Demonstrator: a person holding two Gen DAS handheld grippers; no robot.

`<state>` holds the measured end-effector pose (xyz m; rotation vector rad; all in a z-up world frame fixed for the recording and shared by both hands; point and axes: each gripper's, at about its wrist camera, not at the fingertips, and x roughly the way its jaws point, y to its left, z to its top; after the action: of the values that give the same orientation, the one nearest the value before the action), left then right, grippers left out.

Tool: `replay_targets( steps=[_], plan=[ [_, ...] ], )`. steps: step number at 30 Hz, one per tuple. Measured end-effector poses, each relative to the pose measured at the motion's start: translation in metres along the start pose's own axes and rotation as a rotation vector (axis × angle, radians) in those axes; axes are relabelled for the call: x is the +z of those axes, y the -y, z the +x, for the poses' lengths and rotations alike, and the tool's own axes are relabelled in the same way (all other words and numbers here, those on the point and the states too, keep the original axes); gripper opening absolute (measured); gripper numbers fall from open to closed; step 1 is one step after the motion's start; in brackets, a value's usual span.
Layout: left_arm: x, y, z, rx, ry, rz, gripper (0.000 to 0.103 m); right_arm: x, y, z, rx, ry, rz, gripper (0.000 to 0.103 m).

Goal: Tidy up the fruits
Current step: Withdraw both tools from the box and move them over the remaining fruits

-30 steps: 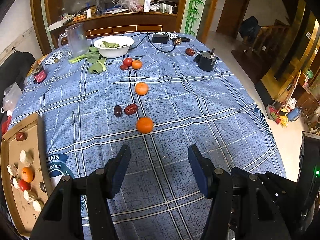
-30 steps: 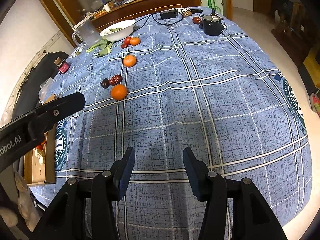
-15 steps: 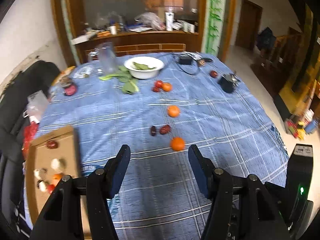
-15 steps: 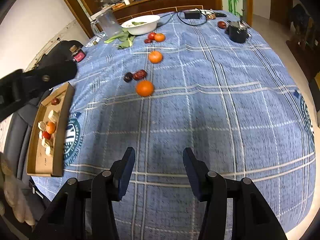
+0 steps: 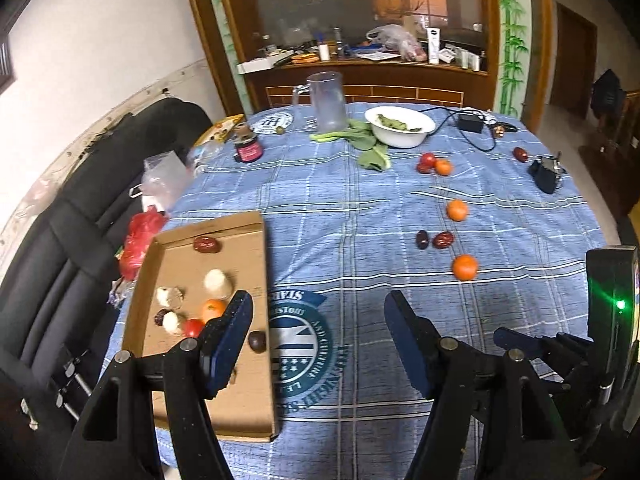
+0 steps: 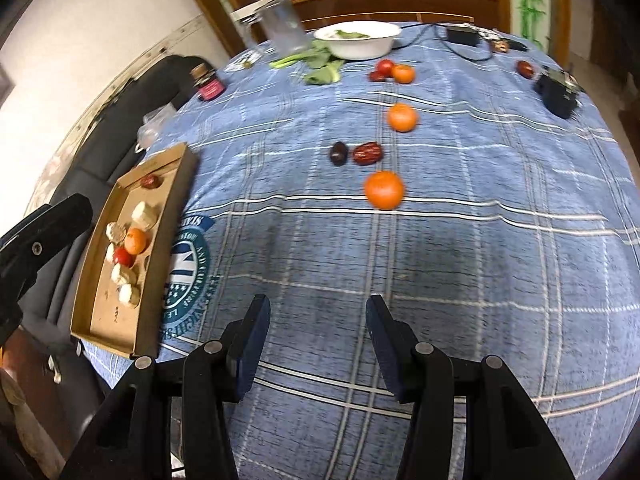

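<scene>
While left gripper [image 5: 318, 336] swung toward tray [image 5: 262, 240], jaws stayed apart.

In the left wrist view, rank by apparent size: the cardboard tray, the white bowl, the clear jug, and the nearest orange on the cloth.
1. cardboard tray, though it is nearest the camera
2. clear jug and white bowl: too alike to rank
3. orange

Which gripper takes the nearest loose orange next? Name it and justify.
Right. The right gripper is open, with the nearest orange almost straight ahead. The left gripper, also open, sits beside the cardboard tray, with that orange off to its right.
</scene>
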<state>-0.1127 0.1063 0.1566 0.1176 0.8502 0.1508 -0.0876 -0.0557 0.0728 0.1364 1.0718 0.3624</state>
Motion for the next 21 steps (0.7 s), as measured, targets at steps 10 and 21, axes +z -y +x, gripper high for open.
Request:
replay_targets(
  steps=[10, 21],
  plan=[
    [0.005, 0.020, 0.013, 0.001, -0.029, 0.036, 0.068, 0.007, 0.017, 0.009, 0.001, -0.019, 0.024, 0.054],
    [0.008, 0.042, 0.035, -0.026, -0.084, 0.069, 0.068, 0.008, 0.055, 0.017, -0.021, -0.045, 0.111, 0.054]
  ],
)
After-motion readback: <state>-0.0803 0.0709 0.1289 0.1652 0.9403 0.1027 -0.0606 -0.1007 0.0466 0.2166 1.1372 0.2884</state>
